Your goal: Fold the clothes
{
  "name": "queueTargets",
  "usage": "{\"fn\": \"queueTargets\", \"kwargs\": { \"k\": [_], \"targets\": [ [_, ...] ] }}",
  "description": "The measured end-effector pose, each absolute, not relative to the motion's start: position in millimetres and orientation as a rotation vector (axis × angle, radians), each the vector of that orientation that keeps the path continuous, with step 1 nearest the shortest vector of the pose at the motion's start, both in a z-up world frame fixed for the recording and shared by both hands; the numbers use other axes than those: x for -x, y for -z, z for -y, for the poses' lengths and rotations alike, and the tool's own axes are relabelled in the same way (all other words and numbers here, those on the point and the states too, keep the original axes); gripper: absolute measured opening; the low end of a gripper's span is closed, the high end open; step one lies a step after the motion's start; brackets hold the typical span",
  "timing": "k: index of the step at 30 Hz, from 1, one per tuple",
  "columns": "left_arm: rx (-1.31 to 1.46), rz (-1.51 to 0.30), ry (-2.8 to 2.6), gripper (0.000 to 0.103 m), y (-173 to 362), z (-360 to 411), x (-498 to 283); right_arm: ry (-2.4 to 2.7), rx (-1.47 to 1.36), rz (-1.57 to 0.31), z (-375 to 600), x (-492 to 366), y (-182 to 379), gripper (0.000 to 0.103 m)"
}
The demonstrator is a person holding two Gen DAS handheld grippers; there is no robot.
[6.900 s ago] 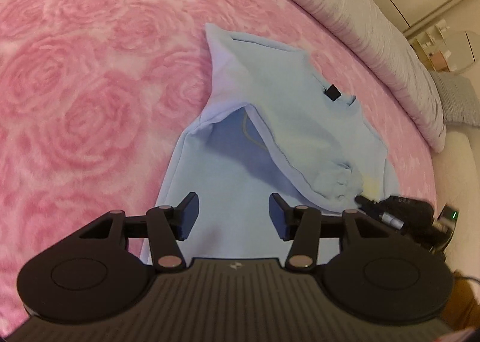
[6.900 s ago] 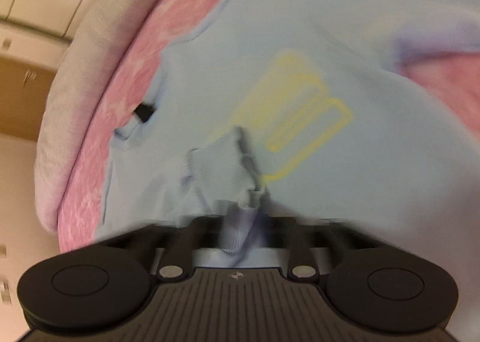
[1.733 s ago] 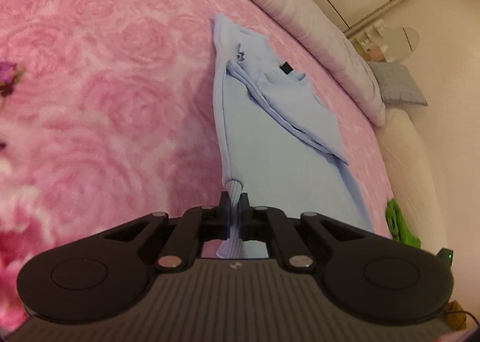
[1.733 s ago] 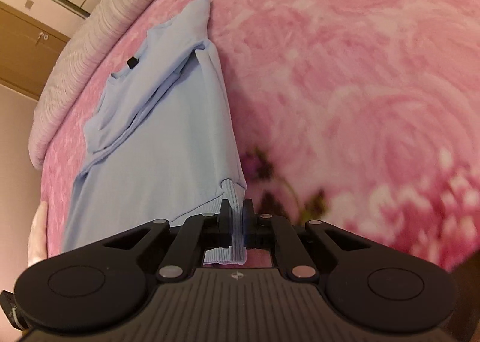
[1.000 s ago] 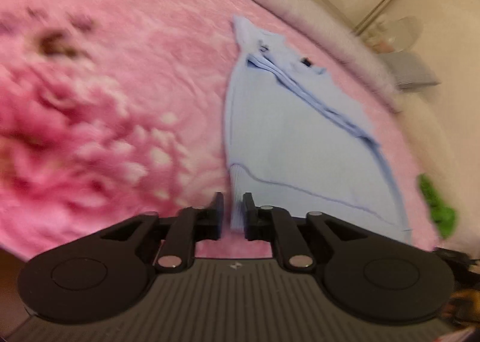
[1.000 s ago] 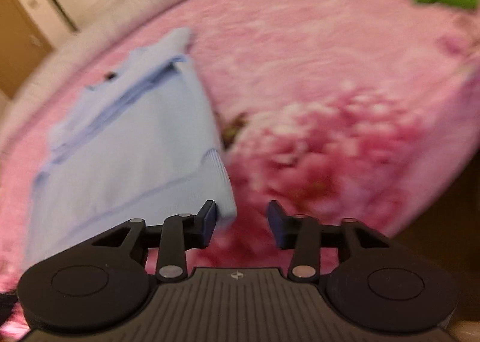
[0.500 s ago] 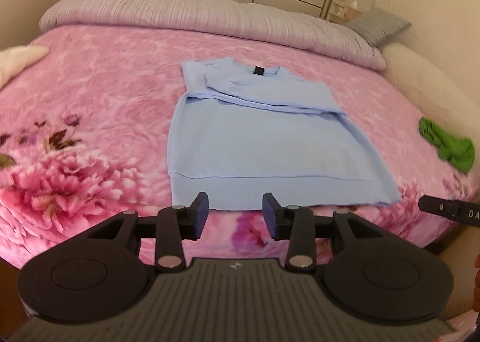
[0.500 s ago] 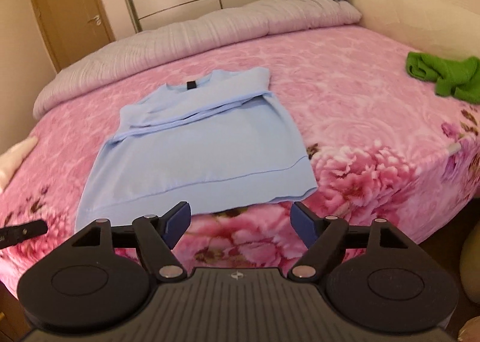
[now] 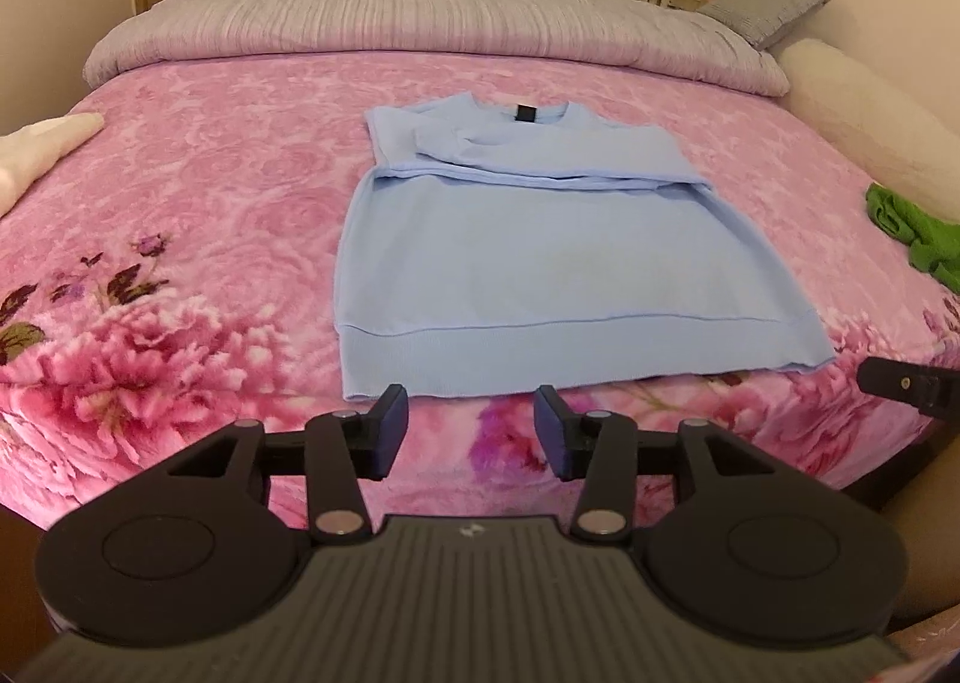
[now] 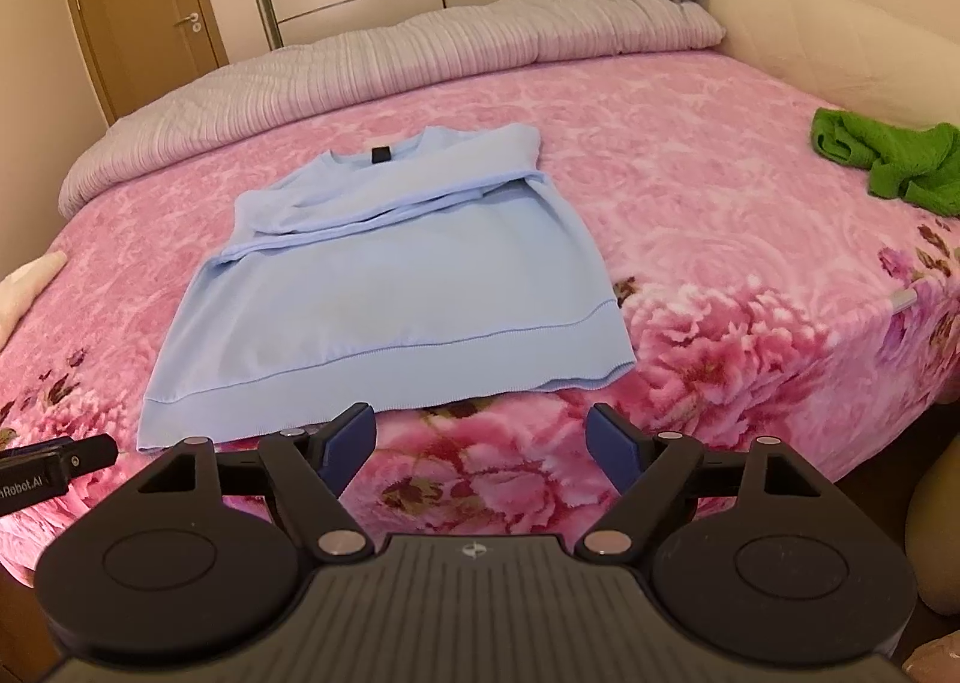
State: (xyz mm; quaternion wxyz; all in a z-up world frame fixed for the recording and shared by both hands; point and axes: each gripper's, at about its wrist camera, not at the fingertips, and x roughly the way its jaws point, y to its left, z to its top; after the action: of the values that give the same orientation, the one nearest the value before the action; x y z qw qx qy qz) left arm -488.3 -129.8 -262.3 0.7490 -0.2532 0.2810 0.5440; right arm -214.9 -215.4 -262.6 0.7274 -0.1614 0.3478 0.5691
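Note:
A light blue sweatshirt [image 9: 528, 251] lies flat on the pink floral bed, back side up, sleeves folded across the upper part, ribbed hem near the bed's front edge. It also shows in the right wrist view [image 10: 390, 287]. My left gripper [image 9: 471, 422] is open and empty, held back from the bed just short of the hem. My right gripper [image 10: 480, 437] is open wide and empty, also back from the hem. Each gripper's tip shows at the edge of the other's view.
A green garment [image 10: 888, 158] lies crumpled at the bed's right side, also in the left wrist view [image 9: 912, 227]. A grey duvet roll [image 9: 420, 17] runs along the far side. A cream cloth [image 9: 36, 149] lies at the left. A padded headboard [image 10: 840, 47] is on the right.
Both grippers let go of the sweatshirt's hem corners, opened, and pulled back from the bed. The sweatshirt now lies spread flat and still.

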Motion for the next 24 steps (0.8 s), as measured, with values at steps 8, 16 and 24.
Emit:
{"fn": "queueTargets", "kwargs": {
  "k": [8, 16, 24],
  "targets": [
    [0.546, -0.612, -1.181, 0.043, 260.9, 134.6, 486.9, -1.251, 0.354, -0.765, 219.9, 212.1, 260.5, 0.080],
    [0.543, -0.605, -1.185, 0.043, 257.7, 132.0, 489.0, -1.244, 0.352, -0.767, 219.4, 214.4, 259.5, 0.080],
    [0.541, -0.602, -1.185, 0.044, 256.5, 131.7, 486.2, -1.241, 0.353, -0.775, 220.1, 210.1, 259.5, 0.080]
  ]
}}
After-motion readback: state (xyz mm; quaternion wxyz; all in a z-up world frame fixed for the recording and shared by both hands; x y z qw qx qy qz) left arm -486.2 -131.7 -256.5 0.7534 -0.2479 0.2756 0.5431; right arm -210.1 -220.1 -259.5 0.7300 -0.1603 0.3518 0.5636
